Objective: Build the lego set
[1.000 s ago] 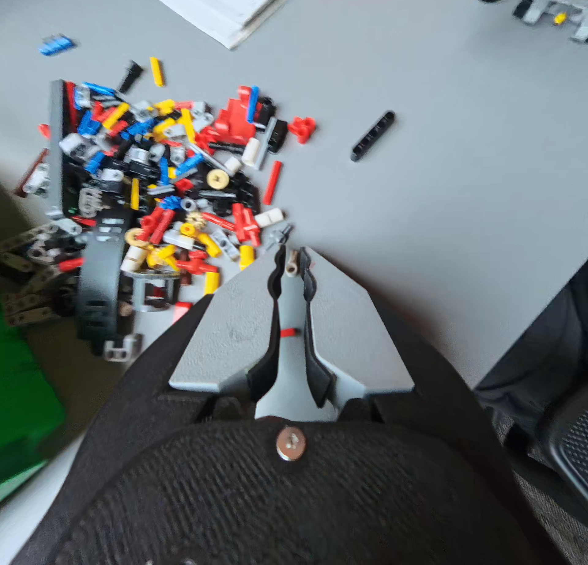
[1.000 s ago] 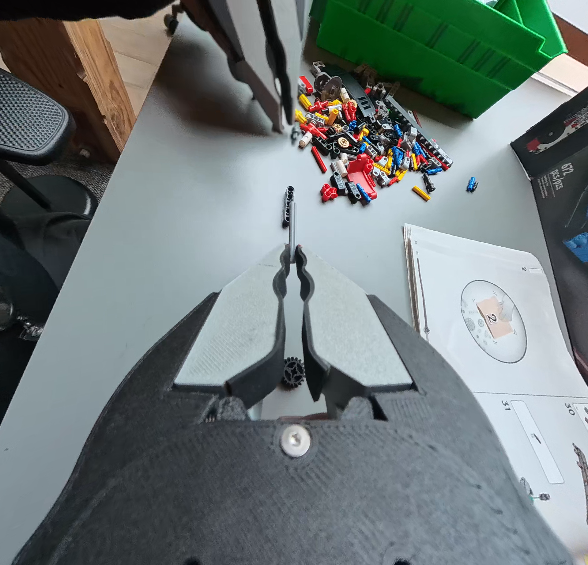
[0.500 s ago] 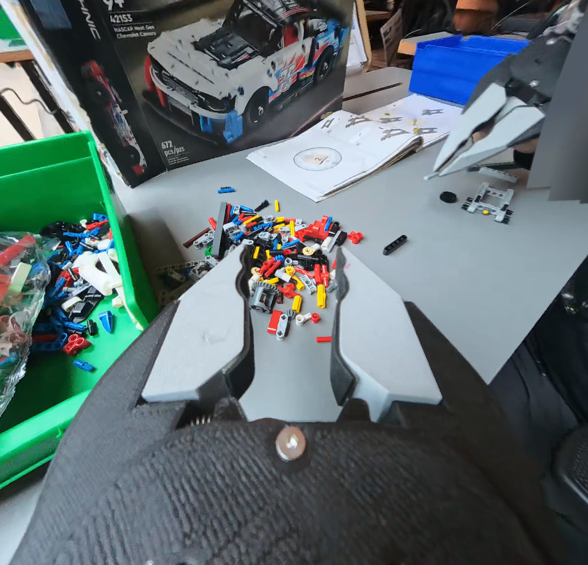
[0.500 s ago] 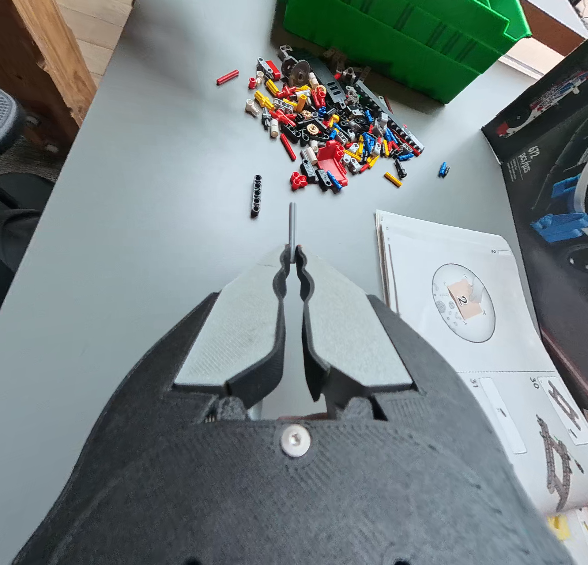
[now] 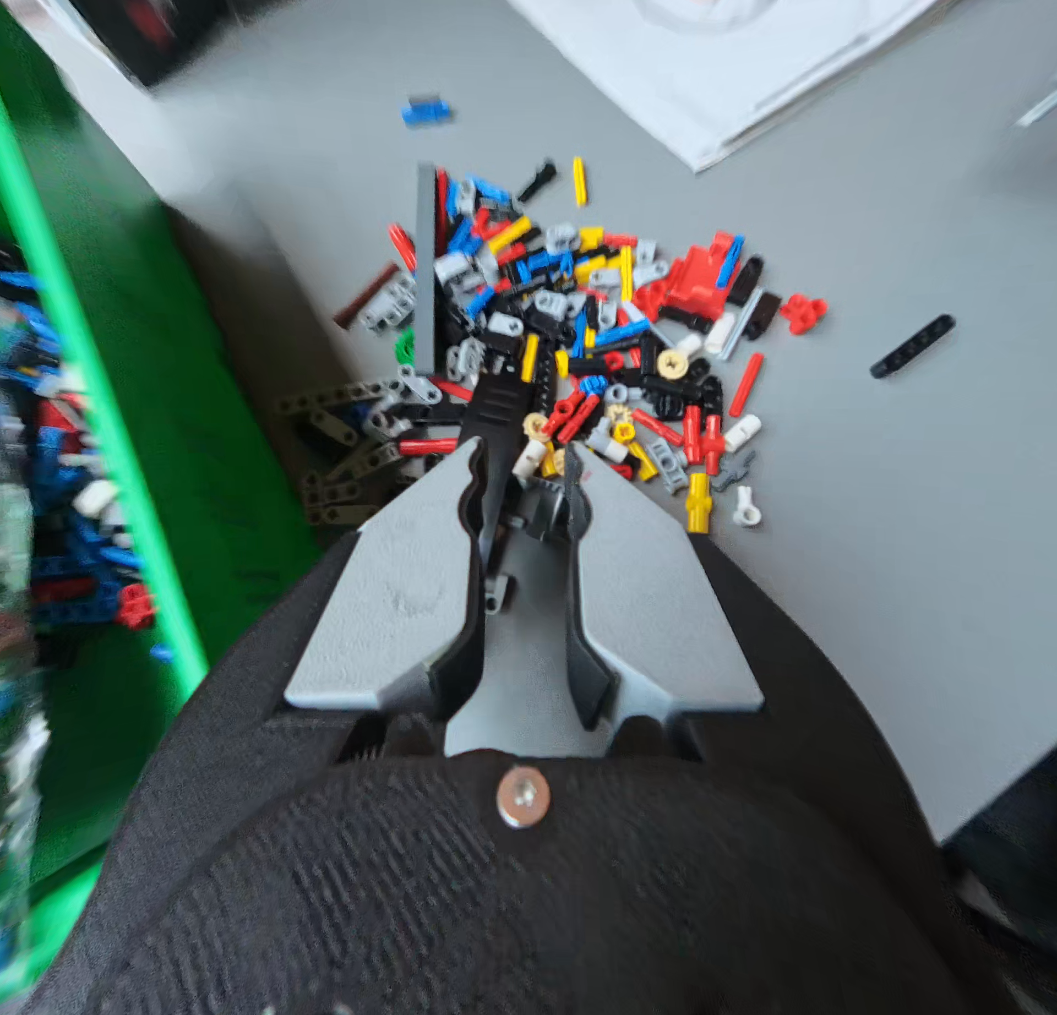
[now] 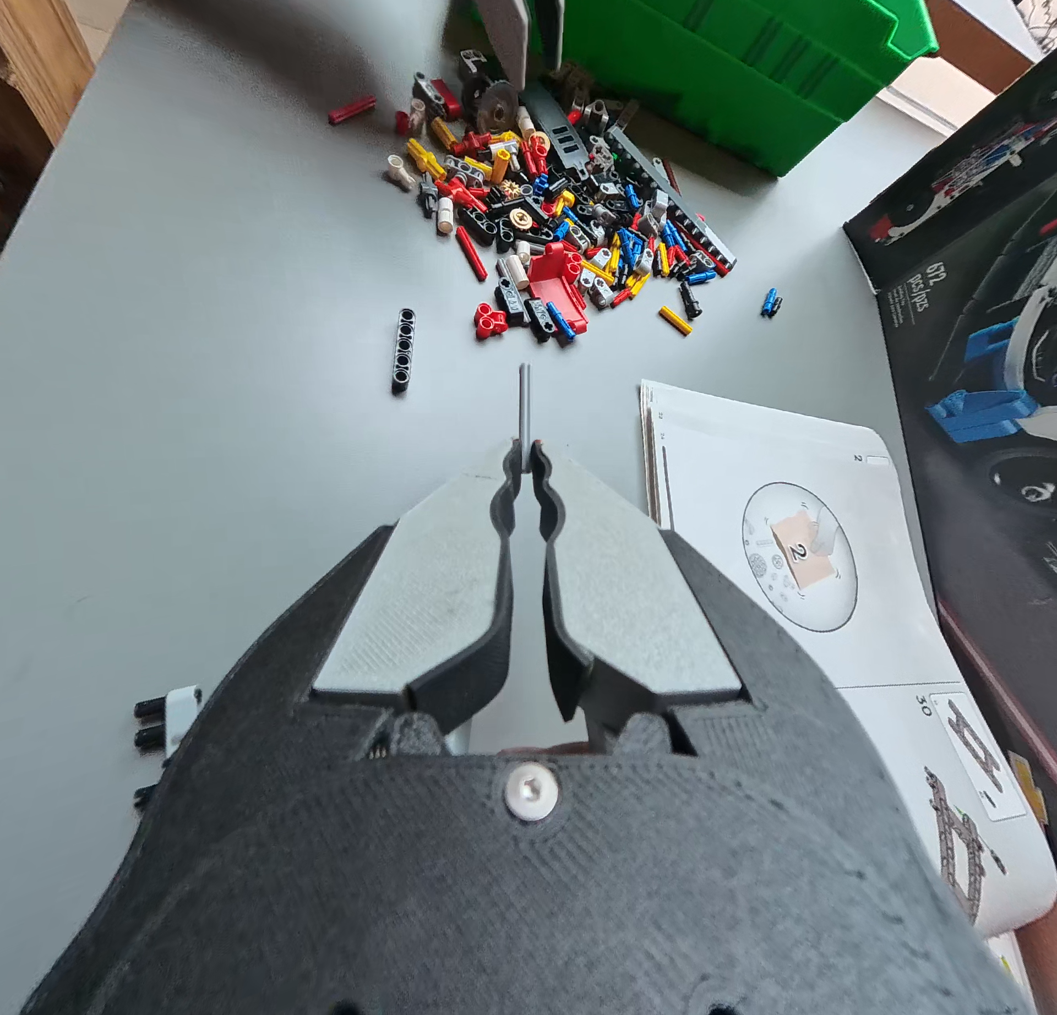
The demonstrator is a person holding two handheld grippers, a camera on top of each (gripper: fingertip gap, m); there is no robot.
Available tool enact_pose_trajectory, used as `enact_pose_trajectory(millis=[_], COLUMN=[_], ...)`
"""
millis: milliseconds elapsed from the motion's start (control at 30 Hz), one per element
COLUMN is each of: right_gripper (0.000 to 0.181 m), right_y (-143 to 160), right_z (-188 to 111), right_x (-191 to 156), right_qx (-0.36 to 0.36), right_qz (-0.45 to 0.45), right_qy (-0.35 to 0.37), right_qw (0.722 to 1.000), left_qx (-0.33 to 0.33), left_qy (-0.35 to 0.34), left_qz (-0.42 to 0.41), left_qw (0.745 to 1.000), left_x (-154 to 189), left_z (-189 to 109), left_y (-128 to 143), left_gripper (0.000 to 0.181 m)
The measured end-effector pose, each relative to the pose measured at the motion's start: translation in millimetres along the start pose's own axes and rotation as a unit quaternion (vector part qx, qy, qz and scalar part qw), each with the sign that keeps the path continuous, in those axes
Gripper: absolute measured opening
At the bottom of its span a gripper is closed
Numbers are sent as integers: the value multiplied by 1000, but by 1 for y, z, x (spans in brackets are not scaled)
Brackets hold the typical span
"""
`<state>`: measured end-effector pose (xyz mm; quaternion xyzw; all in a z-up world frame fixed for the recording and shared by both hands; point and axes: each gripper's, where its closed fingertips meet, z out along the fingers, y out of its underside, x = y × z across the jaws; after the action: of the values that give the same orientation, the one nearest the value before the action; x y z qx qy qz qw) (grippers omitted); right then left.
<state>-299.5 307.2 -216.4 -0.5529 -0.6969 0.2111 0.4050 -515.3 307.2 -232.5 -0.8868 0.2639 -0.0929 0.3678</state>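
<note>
A pile of small mixed Lego pieces (image 5: 577, 335) lies on the grey table (image 5: 858, 501); it also shows in the right wrist view (image 6: 572, 215). My left gripper (image 5: 525, 453) is open and empty, its tips low over the near edge of the pile, above a grey geared part (image 5: 543, 510). It shows from afar in the right wrist view (image 6: 517, 32). My right gripper (image 6: 525, 449) is shut on a thin grey axle (image 6: 524, 410) that sticks out forward, held above the table short of the pile.
A green bin (image 6: 743, 44) with more pieces stands behind the pile, on the left in the left wrist view (image 5: 86, 415). An open instruction booklet (image 6: 801, 558) and the set's box (image 6: 984, 358) lie right. A black beam (image 6: 404, 350) lies apart. A partly built assembly (image 6: 169, 719) sits by my right gripper. The tips of one gripper are about 20 cm away from the tips of the other.
My left gripper, shut on a small tan piece a second ago, opened and lifted away, then dropped back down over the pile, still open. My right gripper keeps the axle and moved a little.
</note>
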Motion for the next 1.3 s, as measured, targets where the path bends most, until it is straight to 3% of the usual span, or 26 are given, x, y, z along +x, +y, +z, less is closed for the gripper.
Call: enact_pose_trajectory(millis=[33, 67, 100, 200, 333, 400, 567, 667, 967, 1067, 1200, 1300], right_gripper=[0, 0, 0, 0, 0, 0, 0, 0, 0, 0, 0, 0], right_y=[1, 2, 3, 5, 6, 9, 12, 12, 20, 24, 31, 34], right_z=[0, 0, -1, -4, -9, -12, -19, -28, -47, -50, -49, -47], right_x=[0, 1, 2, 5, 9, 11, 9, 10, 13, 14, 12, 13], right_qx=[-2, -2, -2, 3, 8, 9, 14, 18, 23, 22, 16, 11], right_qz=[0, 0, 0, 4, 7, 8, 11, 6, 9, 11, 12, 14], right_qy=[0, 1, 1, 1, 1, 1, -4, 3, 15, 17, 14, 13], right_qw=[1000, 1000, 1000, 1000, 1000, 1000, 1000, 1000, 1000, 1000, 1000, 1000], left_qx=[-33, -53, -59, -88, -52, -65, -176, -210, -205, -192, -199, -187], left_qy=[23, 43, 50, 27, 3, -10, -33, -32, -41, -47, -43, -42], left_qz=[-15, -23, -22, -28, -24, -13, -10, -5, 6, 18, -2, -10], left_qw=[999, 997, 997, 995, 998, 998, 984, 977, 978, 980, 979, 981], left_x=[1, 4, 5, -1, 1, -3, -16, -10, -7, -5, -7, -9], left_z=[8, 12, 14, 14, 5, 4, 16, 25, 29, 21, 23, 24], left_y=[5, 7, 7, 12, 1, -1, 12, 18, 11, 7, 16, 14], left_gripper=[20, 3, 1, 2, 3, 3, 48, 37, 31, 11, 27, 28])
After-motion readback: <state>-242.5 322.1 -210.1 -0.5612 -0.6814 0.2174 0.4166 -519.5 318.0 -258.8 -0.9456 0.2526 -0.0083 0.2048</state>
